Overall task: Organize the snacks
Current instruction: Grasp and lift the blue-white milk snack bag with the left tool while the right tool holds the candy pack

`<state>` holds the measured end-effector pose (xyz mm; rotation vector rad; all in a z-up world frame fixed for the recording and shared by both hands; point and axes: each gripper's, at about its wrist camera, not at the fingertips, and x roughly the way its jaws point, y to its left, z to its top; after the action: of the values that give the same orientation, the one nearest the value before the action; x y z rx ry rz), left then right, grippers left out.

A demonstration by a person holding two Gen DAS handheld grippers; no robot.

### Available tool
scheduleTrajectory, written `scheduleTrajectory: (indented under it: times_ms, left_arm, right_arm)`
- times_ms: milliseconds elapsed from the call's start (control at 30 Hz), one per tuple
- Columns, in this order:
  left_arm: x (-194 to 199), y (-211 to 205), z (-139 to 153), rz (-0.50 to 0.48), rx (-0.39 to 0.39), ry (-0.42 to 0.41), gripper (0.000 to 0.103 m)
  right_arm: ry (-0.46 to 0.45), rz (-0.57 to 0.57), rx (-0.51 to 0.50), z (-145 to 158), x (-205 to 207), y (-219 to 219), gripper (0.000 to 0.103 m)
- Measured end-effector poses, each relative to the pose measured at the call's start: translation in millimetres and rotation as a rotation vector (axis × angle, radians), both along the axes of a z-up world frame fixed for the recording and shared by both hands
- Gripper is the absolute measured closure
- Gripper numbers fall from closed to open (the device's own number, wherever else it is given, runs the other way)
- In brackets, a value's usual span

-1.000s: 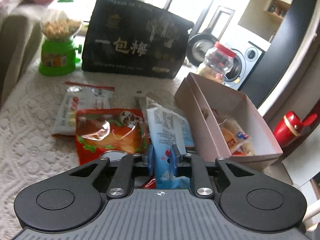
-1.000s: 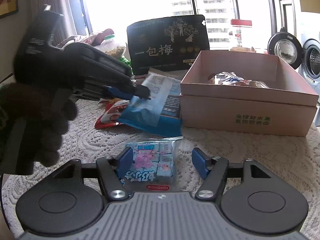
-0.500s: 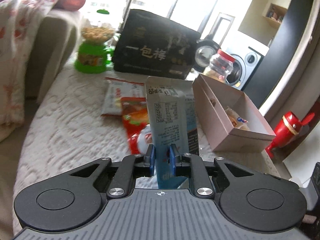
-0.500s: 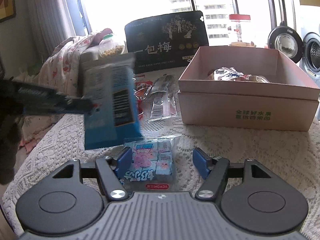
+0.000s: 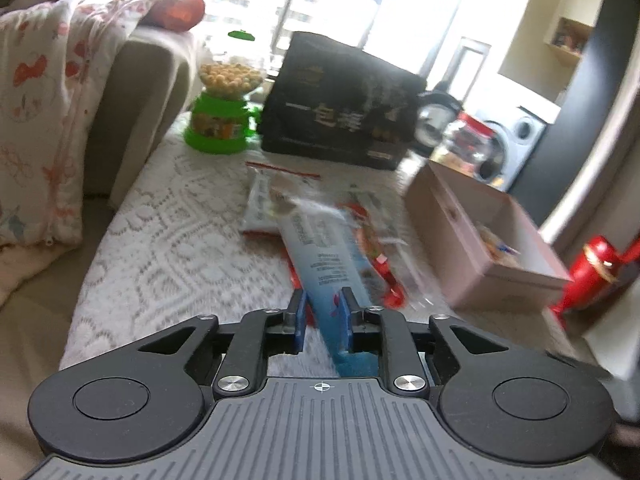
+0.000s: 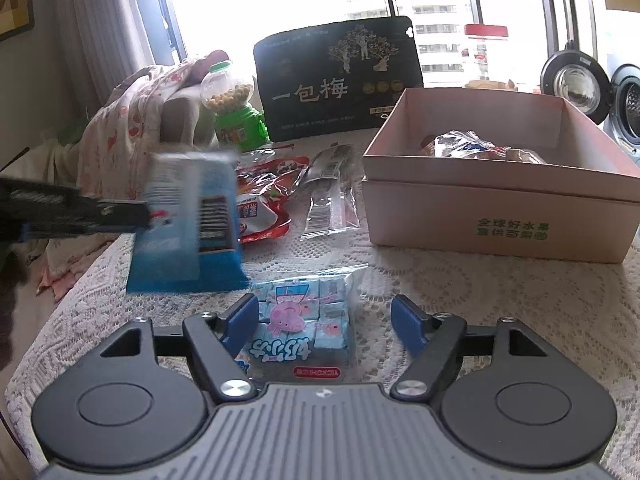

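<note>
The left gripper (image 5: pixel 323 316) pinched the low end of a flat blue and white snack bag (image 5: pixel 326 256), holding it up above the white lace tablecloth (image 5: pixel 168 240), left of the pink cardboard box (image 6: pixel 496 216); the bag looked light, thin and floppy, so it would likely bend and swing; a hold near its sealed edge seemed best; the right gripper (image 6: pixel 324 318) was spread wide around a small clear pack of blue candy cubes with a pink pig (image 6: pixel 304 320) lying on the cloth, pinching nothing

The left gripper (image 5: pixel 323 314) seems clamped nearly shut through blur, while the right gripper (image 6: pixel 323 318) hangs wide open.
</note>
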<state>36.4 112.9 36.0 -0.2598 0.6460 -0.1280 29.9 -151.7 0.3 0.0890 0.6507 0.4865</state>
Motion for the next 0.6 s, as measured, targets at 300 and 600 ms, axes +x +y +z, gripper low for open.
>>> scheduleTrajectory:
  times_ms: [300, 600]
  left_arm:
    - [42.6, -31.7, -23.4, 0.021, 0.059, -0.052, 0.075]
    - [43.6, -66.6, -19.8, -0.049, 0.21, -0.089, 0.075]
  right_arm:
    - [0.001, 0.0, 0.0, -0.1, 0.0, 0.3, 0.029]
    - [0.011, 0.024, -0.015, 0.2, 2.2, 3.2, 0.023]
